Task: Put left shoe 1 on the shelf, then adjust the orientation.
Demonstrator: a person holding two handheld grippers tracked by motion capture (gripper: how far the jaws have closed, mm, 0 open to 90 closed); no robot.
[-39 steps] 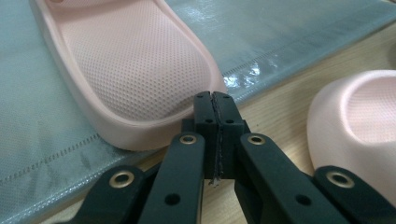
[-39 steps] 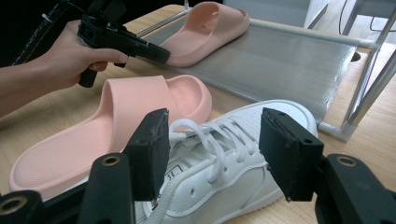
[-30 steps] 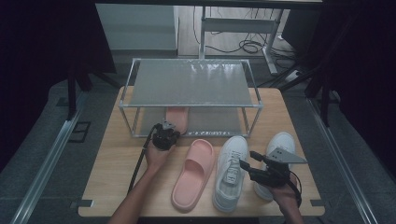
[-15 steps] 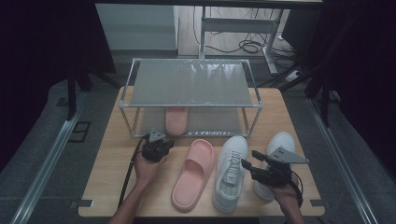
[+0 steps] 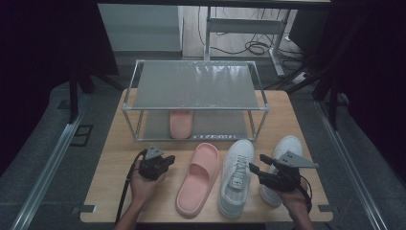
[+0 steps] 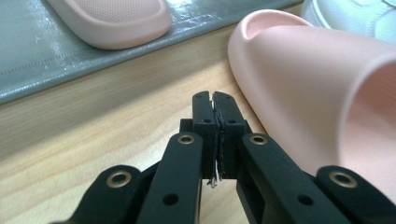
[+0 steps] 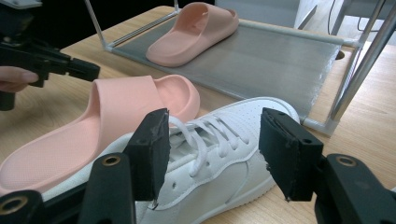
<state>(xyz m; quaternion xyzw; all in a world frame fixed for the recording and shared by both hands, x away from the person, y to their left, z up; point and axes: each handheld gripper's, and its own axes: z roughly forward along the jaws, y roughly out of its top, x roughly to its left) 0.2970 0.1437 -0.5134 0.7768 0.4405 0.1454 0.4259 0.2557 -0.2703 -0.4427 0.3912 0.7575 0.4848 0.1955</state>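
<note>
One pink slipper [image 5: 182,123] lies on the lower shelf of the metal rack [image 5: 196,85]; its mate [image 5: 198,179] lies on the wooden table. My left gripper [image 5: 168,159] is shut and empty just left of that loose slipper [image 6: 317,84], its jaws [image 6: 215,100] pressed together. Two white sneakers [image 5: 237,177] [image 5: 286,146] lie to the right. My right gripper [image 5: 256,168] is open beside the nearer sneaker [image 7: 215,140], which shows between its pads [image 7: 154,144] without touching them. The shelved slipper [image 7: 196,28] appears beyond.
The rack's top shelf is bare mesh; its lower shelf [image 6: 46,51] has room right of the slipper. The rack's corner post [image 7: 359,65] stands close on the right. The left gripper [image 7: 46,58] shows far left. Table edges [image 5: 110,218] lie near both hands.
My left gripper has drawn back from the slipper on the lower shelf toward the front of the table, leaving the slipper there. The right gripper has hardly moved.
</note>
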